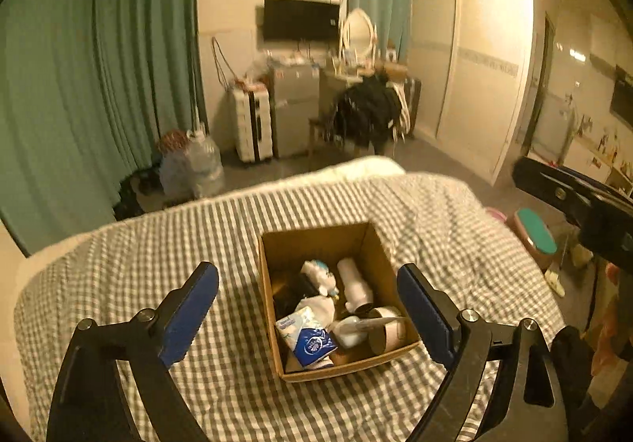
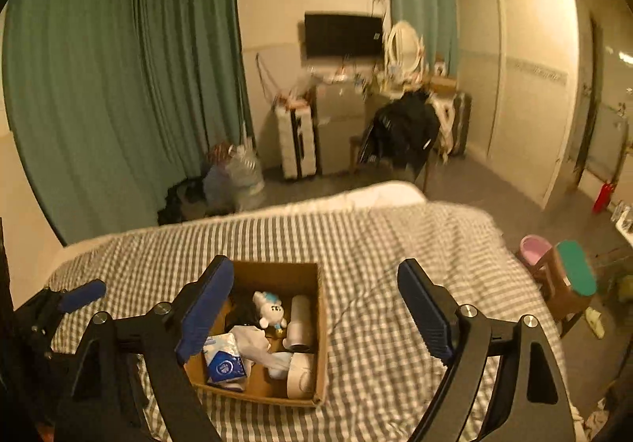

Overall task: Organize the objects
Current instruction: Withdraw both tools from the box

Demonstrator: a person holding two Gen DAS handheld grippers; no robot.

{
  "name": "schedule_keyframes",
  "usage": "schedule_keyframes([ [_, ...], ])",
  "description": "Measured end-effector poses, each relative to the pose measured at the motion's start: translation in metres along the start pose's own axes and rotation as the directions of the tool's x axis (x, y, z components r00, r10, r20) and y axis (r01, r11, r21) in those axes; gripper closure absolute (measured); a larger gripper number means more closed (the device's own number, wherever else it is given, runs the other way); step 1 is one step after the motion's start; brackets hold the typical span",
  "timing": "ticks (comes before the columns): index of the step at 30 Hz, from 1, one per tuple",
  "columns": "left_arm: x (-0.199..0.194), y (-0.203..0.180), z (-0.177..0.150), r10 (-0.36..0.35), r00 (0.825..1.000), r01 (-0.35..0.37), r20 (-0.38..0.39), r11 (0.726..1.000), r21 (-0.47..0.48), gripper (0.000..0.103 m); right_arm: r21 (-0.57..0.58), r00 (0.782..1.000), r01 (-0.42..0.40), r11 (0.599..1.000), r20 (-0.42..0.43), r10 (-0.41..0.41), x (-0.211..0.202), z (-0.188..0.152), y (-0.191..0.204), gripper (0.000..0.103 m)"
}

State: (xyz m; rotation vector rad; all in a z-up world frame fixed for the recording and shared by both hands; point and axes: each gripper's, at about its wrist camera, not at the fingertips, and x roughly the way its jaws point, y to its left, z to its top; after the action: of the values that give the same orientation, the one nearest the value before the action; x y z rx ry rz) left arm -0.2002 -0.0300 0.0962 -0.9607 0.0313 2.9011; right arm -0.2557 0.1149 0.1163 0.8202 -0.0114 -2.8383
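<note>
Cardboard box (image 1: pixel 322 240) on bed holds tissue pack (image 1: pixel 306 339), plush toy (image 2: pixel 271 309).

Open cardboard box (image 1: pixel 316 244) of jumbled items on checked bed (image 1: pixel 158 244).

Green curtains (image 2: pixel 118 78), a wall-mounted television (image 2: pixel 343 35), a white wardrobe (image 2: pixel 526 86), and perhaps a suitcase (image 2: pixel 297 143).
</note>
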Motion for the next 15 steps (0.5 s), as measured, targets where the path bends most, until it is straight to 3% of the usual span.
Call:
schedule_keyframes([
  [8,-0.080,-0.022,-0.003,0.014,0.992,-0.018,0.123,0.999,0.027,0.002,-0.007,0.993,0.042,0.999,0.113,-0.041,-0.110,-0.010,-0.008,0.011],
  [15,-0.112,-0.026,-0.031,0.058,0.983,-0.062,0.176,0.998,0.013,0.001,-0.018,0.982,0.081,0.997,0.172,-0.076,-0.154,-0.045,-0.010,0.006],
])
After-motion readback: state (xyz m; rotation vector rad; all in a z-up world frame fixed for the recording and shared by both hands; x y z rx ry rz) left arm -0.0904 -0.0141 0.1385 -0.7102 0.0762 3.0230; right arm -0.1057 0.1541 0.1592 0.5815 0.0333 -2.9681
